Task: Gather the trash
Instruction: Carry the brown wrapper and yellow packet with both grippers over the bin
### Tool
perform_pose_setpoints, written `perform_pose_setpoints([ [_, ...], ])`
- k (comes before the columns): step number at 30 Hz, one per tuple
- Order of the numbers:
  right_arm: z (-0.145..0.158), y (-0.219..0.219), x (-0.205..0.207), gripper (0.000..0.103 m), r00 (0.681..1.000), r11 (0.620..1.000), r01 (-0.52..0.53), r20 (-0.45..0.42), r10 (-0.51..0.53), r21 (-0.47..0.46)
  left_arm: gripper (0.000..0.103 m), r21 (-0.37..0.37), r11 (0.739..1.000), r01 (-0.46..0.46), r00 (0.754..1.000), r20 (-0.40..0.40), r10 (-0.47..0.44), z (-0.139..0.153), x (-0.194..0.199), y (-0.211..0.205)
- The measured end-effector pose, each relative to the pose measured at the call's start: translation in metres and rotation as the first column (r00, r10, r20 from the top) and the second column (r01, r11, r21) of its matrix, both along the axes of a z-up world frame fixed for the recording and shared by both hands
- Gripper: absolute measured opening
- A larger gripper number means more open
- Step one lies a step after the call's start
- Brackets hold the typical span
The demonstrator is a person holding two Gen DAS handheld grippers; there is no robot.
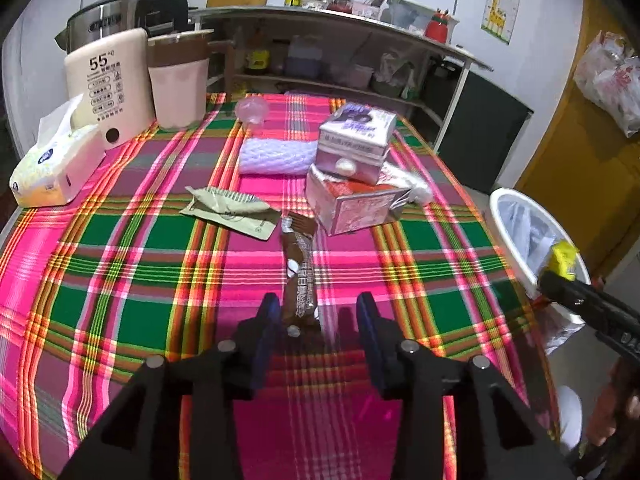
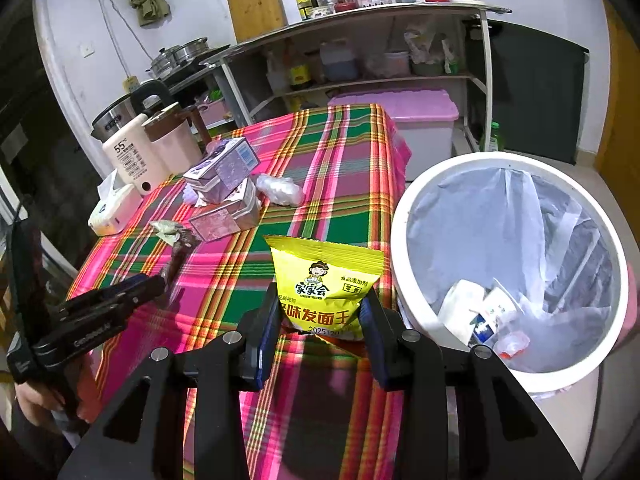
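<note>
Yellow packet pinched in right gripper jaws, held over plaid surface edge, just beside white bin. Left gripper jaws spread; brown wrapper lies on surface, near end between them, unpinched.

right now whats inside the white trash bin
The white trash bin holds a clear liner bag with crumpled white cartons and wrappers at the bottom. Whatever lies beneath that pile is covered, and the near rim hides the closest corner.
</note>
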State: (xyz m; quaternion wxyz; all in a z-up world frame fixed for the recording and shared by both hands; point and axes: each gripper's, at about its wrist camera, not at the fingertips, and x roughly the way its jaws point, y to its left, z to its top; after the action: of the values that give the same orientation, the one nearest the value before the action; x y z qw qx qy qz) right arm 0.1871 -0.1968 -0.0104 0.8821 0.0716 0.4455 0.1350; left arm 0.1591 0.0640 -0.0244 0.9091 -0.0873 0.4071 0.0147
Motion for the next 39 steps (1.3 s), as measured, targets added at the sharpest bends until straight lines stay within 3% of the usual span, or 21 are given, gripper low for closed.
perform_pose_setpoints([
  [4, -0.001, -0.003, 0.0, 0.039, 1.0, 1.0, 0.004, -0.001, -0.004, 0.0, 0.041, 0.05, 0.999, 0.0, 1.0, -0.024, 0.001, -0.009, 0.007, -0.003],
  [7, -0.001, -0.006, -0.001, 0.039, 1.0, 1.0, 0.008, -0.002, -0.008, 0.0, 0.023, 0.081, 0.997, -0.012, 0.999, -0.03, 0.015, -0.008, 0.009, -0.005],
  [9, 0.0, -0.006, -0.001, 0.039, 1.0, 1.0, 0.01, 0.0, -0.01, 0.002, 0.019, 0.084, 0.996, -0.016, 0.999, -0.031, 0.018, -0.007, 0.009, -0.004],
  [22, 0.013, -0.013, -0.016, 0.039, 0.999, 1.0, 0.015, 0.029, -0.015, 0.005, 0.019, 0.035, 0.999, 0.023, 0.999, 0.039, -0.025, 0.016, -0.016, -0.021],
  [39, 0.023, -0.051, -0.03, 0.039, 0.994, 0.996, 0.091, 0.055, -0.09, -0.021, 0.019, -0.004, 0.976, 0.22, 0.968, 0.122, -0.218, 0.053, -0.007, -0.095],
])
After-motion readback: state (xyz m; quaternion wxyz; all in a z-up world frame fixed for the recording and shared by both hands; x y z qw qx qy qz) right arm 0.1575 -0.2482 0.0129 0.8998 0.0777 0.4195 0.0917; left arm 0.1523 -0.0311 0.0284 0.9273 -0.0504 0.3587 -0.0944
